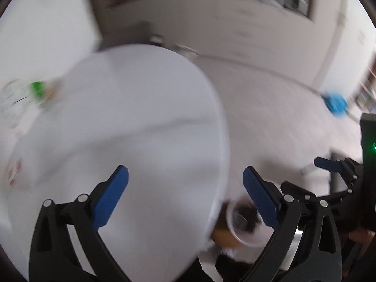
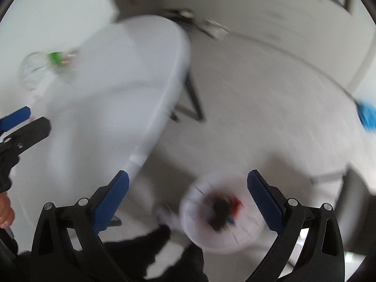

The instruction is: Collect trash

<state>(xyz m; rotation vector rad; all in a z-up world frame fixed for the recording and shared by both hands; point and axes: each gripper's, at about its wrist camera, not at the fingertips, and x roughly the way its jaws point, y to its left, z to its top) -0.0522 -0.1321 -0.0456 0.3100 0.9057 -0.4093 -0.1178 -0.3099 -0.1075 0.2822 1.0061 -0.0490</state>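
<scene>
Both views are motion-blurred. My left gripper [image 1: 185,195] is open and empty above the near right edge of a white table [image 1: 131,117]. My right gripper [image 2: 188,199] is open and empty over the floor, above a white trash bin [image 2: 206,239] that holds dark and red scraps. The bin also shows in the left wrist view [image 1: 242,221], below the table edge. A clear plastic bottle with a green label [image 1: 35,91] lies at the far left of the table; it also shows in the right wrist view [image 2: 55,58], beside a clear round item [image 2: 31,72].
The table [image 2: 105,94] has dark folding legs [image 2: 195,101]. A blue-headed mop [image 1: 334,102] lies on the pale floor at the right. The person's dark shoes [image 2: 150,242] stand near the bin. The left gripper's finger [image 2: 16,117] shows at the right wrist view's left edge.
</scene>
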